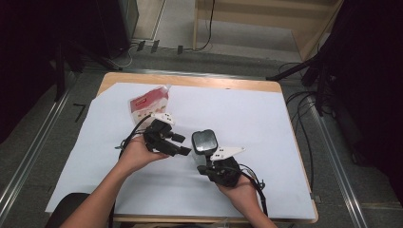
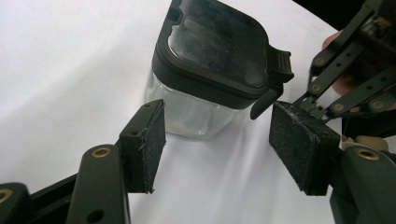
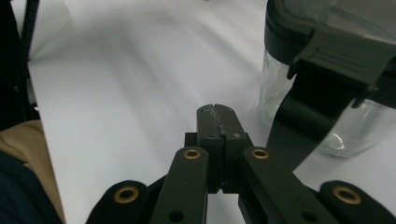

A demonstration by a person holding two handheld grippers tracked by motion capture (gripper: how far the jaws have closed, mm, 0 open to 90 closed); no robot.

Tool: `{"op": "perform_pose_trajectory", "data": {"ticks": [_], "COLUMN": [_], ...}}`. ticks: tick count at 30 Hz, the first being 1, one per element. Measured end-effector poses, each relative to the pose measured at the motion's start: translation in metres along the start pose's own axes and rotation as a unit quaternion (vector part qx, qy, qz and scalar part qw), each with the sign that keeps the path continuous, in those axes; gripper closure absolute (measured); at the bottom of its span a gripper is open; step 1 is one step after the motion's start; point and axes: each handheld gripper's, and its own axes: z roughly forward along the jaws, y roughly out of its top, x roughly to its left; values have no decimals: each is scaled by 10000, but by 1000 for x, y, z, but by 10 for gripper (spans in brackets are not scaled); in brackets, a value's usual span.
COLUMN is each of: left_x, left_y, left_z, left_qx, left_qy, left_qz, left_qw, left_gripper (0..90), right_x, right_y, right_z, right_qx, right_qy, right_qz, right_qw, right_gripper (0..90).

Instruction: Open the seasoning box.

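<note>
White sheet (image 1: 247, 109) over wooden table (image 1: 190, 80); grey floor (image 1: 28, 156); cables (image 1: 304, 118); dark surroundings.

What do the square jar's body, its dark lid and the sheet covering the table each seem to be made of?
Clear square jar body: likely glass or hard clear plastic, glossy and see-through. Dark lid with side latch: apparently moulded plastic, dull sheen, smudged top. White sheet over the table: probably paper, matte, lying flat on the wooden top.

Light wooden bench (image 1: 280, 88) with rounded corners, covered almost entirely by a white paper sheet (image 1: 237, 118). Red-and-white printed pouch (image 1: 148, 105), lying flat on the sheet near the far left corner. Grey floor (image 1: 332, 156) around the bench; black cables (image 1: 304, 123) trailing along its right side.
</note>
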Motion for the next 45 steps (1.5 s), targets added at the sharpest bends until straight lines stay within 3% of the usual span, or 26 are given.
{"op": "perform_pose_trajectory", "data": {"ticks": [7, 11, 20, 33, 45], "left_x": [-1, -3, -2, -3, -3], "left_y": [0, 0, 0, 0, 5], "left_z": [1, 2, 1, 3, 10], "left_qx": [45, 68, 70, 113, 109], "left_qy": [-10, -4, 22, 86, 37], "left_qz": [27, 73, 93, 182, 312], "left_qw": [10000, 9999, 9999, 9997, 9994], "left_gripper": [379, 379, 377, 371, 379], "right_x": [-7, -8, -16, -39, -65], "right_y": [-1, -2, -3, -6, -6], "right_z": [6, 7, 0, -15, -37], "right_qx": [69, 60, 65, -43, -146], "right_qy": [-150, -95, -219, -400, -547], "right_qz": [111, 114, 150, 462, 884], "right_qw": [9998, 9999, 9996, 9981, 9945], "right_gripper": [900, 900, 900, 900, 900]}}
